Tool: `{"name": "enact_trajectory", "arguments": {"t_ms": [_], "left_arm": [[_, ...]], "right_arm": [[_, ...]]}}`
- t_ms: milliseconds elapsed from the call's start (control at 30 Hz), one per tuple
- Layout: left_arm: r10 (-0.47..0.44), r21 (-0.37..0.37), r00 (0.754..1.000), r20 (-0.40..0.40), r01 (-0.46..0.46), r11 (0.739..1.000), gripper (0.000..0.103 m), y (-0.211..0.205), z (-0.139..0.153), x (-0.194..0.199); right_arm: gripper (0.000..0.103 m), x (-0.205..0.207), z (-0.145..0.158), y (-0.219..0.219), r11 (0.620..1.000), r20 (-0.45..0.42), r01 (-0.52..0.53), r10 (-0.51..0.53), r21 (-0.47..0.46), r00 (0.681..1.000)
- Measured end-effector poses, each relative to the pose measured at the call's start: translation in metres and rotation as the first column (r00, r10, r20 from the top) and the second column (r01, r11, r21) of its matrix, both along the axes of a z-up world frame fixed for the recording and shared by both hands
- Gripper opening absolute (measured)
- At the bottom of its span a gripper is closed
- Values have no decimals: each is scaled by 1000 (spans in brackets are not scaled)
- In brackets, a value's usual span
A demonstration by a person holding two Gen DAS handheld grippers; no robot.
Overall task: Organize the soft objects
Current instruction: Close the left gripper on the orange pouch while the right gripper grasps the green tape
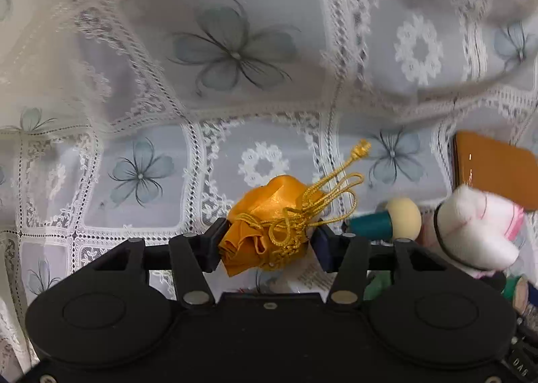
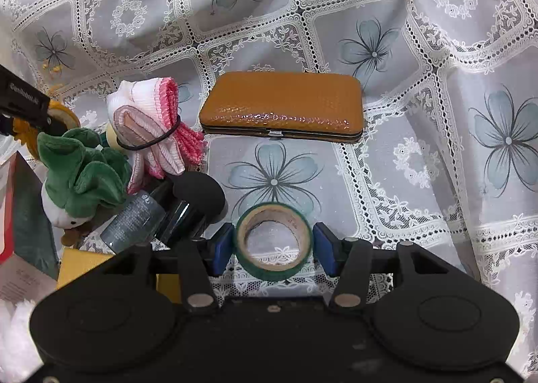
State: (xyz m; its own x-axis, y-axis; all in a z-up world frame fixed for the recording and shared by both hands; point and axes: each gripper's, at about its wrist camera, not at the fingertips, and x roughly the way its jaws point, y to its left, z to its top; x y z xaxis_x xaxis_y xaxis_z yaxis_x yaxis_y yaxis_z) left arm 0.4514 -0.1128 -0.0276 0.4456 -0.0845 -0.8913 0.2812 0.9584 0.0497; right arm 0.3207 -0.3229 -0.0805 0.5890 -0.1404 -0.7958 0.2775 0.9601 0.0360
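My left gripper (image 1: 269, 243) is shut on an orange satin drawstring pouch (image 1: 265, 218) with gold cords, held above the lace tablecloth (image 1: 235, 46). My right gripper (image 2: 273, 248) is shut on a green tape roll (image 2: 274, 241), just over the cloth. A rolled white and pink cloth (image 2: 151, 127) bound by a black hair tie lies left of centre in the right wrist view and also shows at the right in the left wrist view (image 1: 477, 231). A green and white plush toy (image 2: 80, 178) lies beside it.
A tan clasp case (image 2: 282, 107) lies ahead of the right gripper. A dark bottle (image 2: 134, 218), a black foam ball (image 2: 198, 194), cards and a yellow box (image 2: 84, 265) crowd the left. A teal-handled sponge stamp (image 1: 390, 220) lies right of the left gripper.
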Motion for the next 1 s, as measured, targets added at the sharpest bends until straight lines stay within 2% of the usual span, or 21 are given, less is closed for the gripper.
{"name": "enact_trajectory", "arguments": {"t_ms": [233, 300, 333, 400, 533, 700, 1000], "left_arm": [[97, -59, 993, 62, -93, 994, 51, 25, 24, 4], [106, -53, 991, 83, -102, 993, 51, 31, 31, 0], [108, -49, 990, 91, -104, 993, 51, 33, 33, -2], [110, -46, 989, 104, -106, 993, 51, 36, 38, -6], [103, -81, 989, 108, -95, 992, 51, 43, 45, -13], [97, -111, 986, 135, -82, 990, 51, 49, 56, -26], [133, -135, 972, 193, -108, 985, 51, 74, 75, -56]], "right_arm": [[53, 4, 1, 2, 1000, -8, 15, -15, 0, 1000], [54, 7, 1, 3, 1000, -13, 23, -23, 0, 1000], [48, 9, 1, 3, 1000, -18, 26, -26, -2, 1000], [47, 12, 2, 4, 1000, -28, 25, -25, -6, 999], [47, 15, 7, -2, 998, -38, 45, -43, 35, 998], [47, 17, 28, 0, 997, 3, 51, -51, 50, 999], [47, 12, 63, 41, 996, 94, -64, 59, 61, 994]]}}
